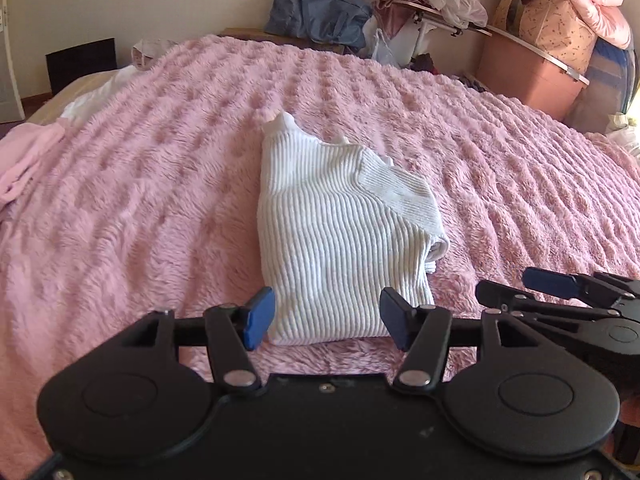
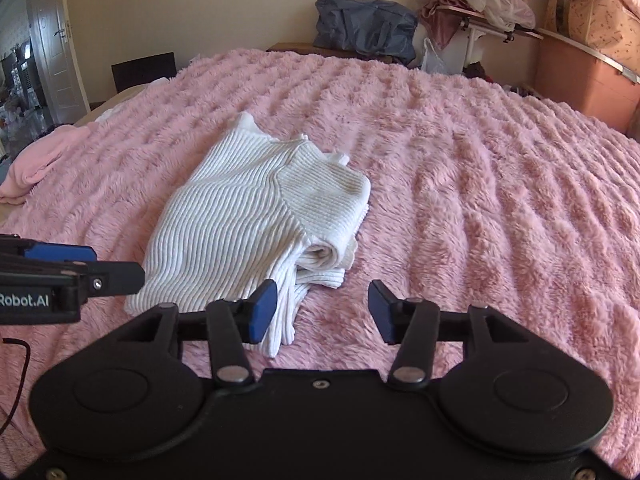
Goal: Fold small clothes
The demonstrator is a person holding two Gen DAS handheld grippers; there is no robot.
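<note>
A white ribbed knit top (image 1: 332, 232) lies folded on the pink fluffy bedspread (image 1: 160, 184), with one sleeve folded across its right side. My left gripper (image 1: 327, 318) is open and empty, its blue pads on either side of the top's near edge. The top also shows in the right wrist view (image 2: 248, 216). My right gripper (image 2: 322, 311) is open and empty just right of the top's near corner, its left pad over the hem. The right gripper shows at the right of the left wrist view (image 1: 560, 286), and the left gripper at the left of the right wrist view (image 2: 72, 264).
A pink garment (image 2: 40, 160) lies at the bed's left edge. Behind the bed are a blue bag (image 2: 364, 28), a cluttered folding table (image 2: 480, 20), a pink storage box (image 2: 588, 80) and bundled bedding. A door (image 2: 52, 40) is at the far left.
</note>
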